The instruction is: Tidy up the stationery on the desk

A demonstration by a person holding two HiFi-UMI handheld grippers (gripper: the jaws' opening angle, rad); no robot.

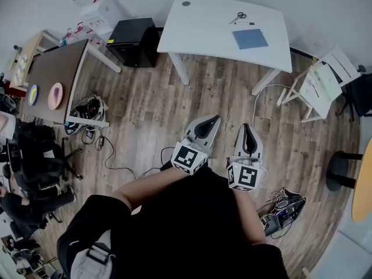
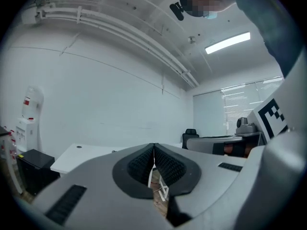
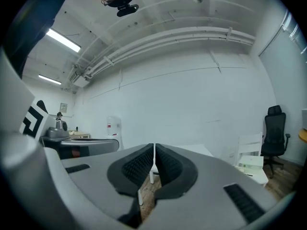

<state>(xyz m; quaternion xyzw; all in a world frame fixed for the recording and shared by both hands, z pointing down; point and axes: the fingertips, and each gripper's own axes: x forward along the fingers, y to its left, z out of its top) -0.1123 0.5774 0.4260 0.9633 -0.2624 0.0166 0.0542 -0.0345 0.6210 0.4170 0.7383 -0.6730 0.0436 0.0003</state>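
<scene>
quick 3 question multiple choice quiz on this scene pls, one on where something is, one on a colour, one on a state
1. Where do the metal scissors lie?
A. on the white desk
B. in a drawer
C. on a shelf

2. What colour is the flat rectangular pad on that desk?
A. red
B. blue
C. yellow

3. How do the jaws of the left gripper and the right gripper stand?
A. both wide apart
B. both together, nothing between
C. left closed on a ruler

Answers: 1 A, they lie on its white top, beyond the pad; 2 B, it shows plainly blue against the white; 3 B, each gripper view shows the jaws meeting with nothing held.
</scene>
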